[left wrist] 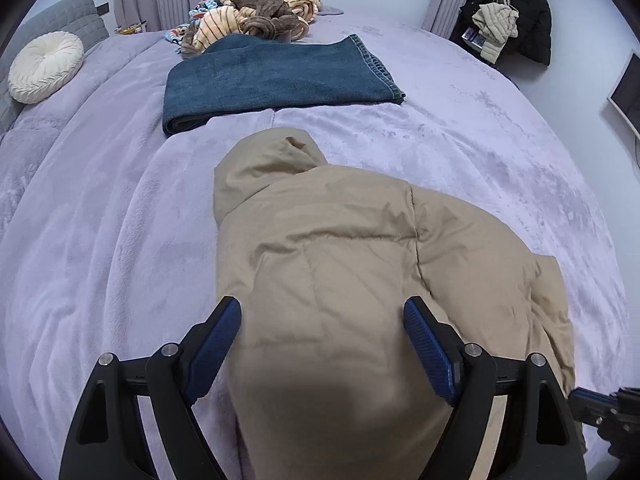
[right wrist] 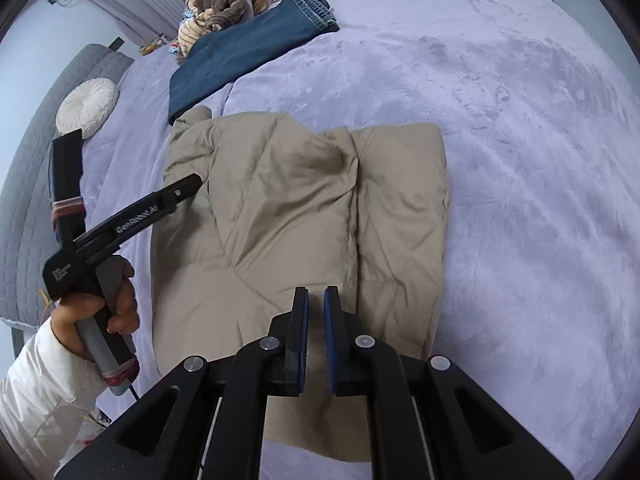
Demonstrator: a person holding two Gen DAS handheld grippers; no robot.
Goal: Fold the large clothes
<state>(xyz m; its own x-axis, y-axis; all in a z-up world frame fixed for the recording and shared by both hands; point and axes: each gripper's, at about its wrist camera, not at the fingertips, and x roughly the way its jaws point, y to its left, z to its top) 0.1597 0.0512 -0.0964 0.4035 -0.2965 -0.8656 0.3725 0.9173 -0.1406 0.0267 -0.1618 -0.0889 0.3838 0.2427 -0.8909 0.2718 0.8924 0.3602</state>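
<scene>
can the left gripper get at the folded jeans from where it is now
Probably not without moving up the bed: the left gripper hangs open over the tan jacket, and the folded jeans lie beyond the jacket's hood. Nothing blocks the way.

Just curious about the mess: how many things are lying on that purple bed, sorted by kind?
Puffy beige hooded jacket: 1
Folded blue denim jeans: 1
Round cream pleated cushion: 1
Heap of striped and brown plush blankets: 1
Total: 4
</scene>
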